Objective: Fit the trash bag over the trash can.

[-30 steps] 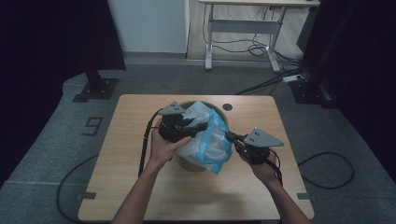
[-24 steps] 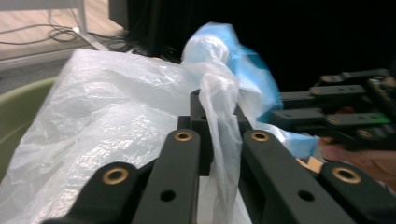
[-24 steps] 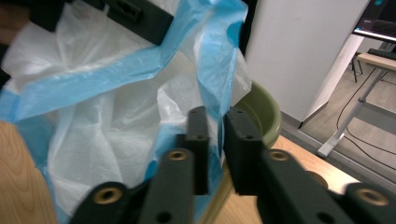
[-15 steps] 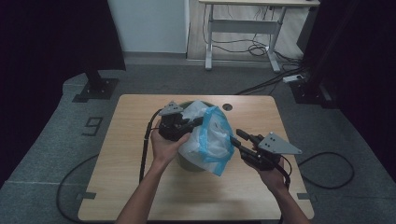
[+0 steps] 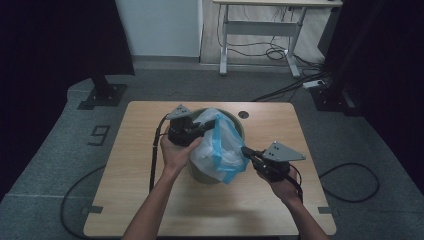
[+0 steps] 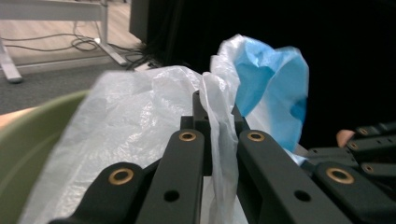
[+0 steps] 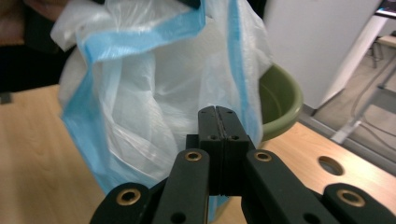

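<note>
Green and round, the bin (image 5: pixel 235 131) stood on the wooden table (image 5: pixel 130 165) with a thin white plastic bag (image 5: pixel 220 150), edged in blue, draped in and over its mouth. The left gripper (image 5: pixel 212 123) had just closed and pinched a fold of the bag's upper edge at the bin's near-left rim, film visibly caught between its jaws. The right gripper (image 5: pixel 245 150) had its jaws pressed together right against the bag's blue-trimmed lower right corner; whether film was trapped there I could not tell.
</note>
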